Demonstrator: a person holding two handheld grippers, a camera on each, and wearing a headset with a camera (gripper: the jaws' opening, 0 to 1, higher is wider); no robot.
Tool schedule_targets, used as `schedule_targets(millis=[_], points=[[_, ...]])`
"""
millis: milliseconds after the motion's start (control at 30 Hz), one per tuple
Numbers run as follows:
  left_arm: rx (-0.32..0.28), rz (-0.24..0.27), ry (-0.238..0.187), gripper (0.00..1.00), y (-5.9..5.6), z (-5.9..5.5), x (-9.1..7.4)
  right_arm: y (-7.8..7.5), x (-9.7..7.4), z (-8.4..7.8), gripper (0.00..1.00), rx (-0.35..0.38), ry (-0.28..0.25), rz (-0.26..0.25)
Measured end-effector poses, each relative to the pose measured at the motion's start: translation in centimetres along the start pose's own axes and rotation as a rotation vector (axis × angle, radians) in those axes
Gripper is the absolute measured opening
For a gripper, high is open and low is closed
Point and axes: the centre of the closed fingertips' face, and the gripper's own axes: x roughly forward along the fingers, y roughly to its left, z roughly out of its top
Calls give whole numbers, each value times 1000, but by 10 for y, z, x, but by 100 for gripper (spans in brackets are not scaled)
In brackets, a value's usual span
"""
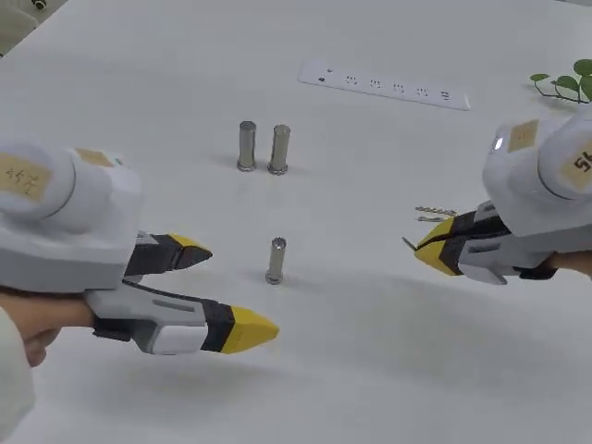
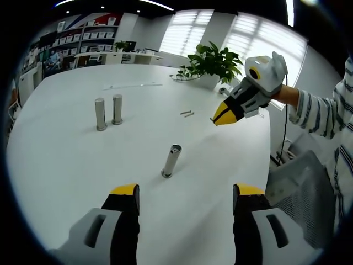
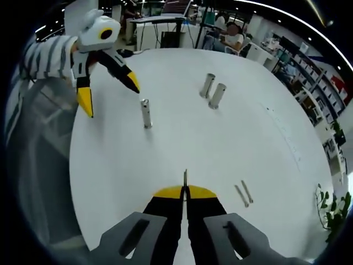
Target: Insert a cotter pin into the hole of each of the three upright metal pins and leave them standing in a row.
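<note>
Toppling is the risk: the right hand-held gripper (image 1: 427,252), pressed together on a thin grey metal cotter pin (image 3: 185,179), is well apart from the nearest upright silver metal cylinder (image 1: 277,260) on the white tabletop (image 1: 370,351); a skewed approach could tip it. Left hand-held gripper (image 1: 240,289) spread, empty.
</note>
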Motion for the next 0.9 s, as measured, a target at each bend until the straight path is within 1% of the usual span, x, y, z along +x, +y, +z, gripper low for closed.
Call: schedule_targets(millis=[67, 100, 200, 367, 500, 667, 800, 900], points=[[-10, -6, 1, 65, -1, 2, 1, 3, -2, 3, 2, -6, -15, -11], [-14, -7, -1, 64, -1, 3, 2, 4, -3, 7, 2, -8, -33, -28], [-19, -8, -8, 63, -2, 7, 3, 7, -7, 13, 2, -4, -68, -54], [-26, -15, -25, 60, -4, 15, 5, 17, -12, 21, 2, -19, -103, -75], [-34, -22, -40, 58, -8, 21, 7, 27, -13, 29, 2, -50, -129, -68], [-42, -36, -71, 55, -14, 32, 7, 43, -13, 41, 2, -100, -151, -45], [-47, -45, -95, 53, -18, 39, 6, 50, -13, 50, 2, -119, -170, -37], [-48, -47, -105, 53, -20, 42, 5, 56, -11, 55, 2, -143, -178, -33]])
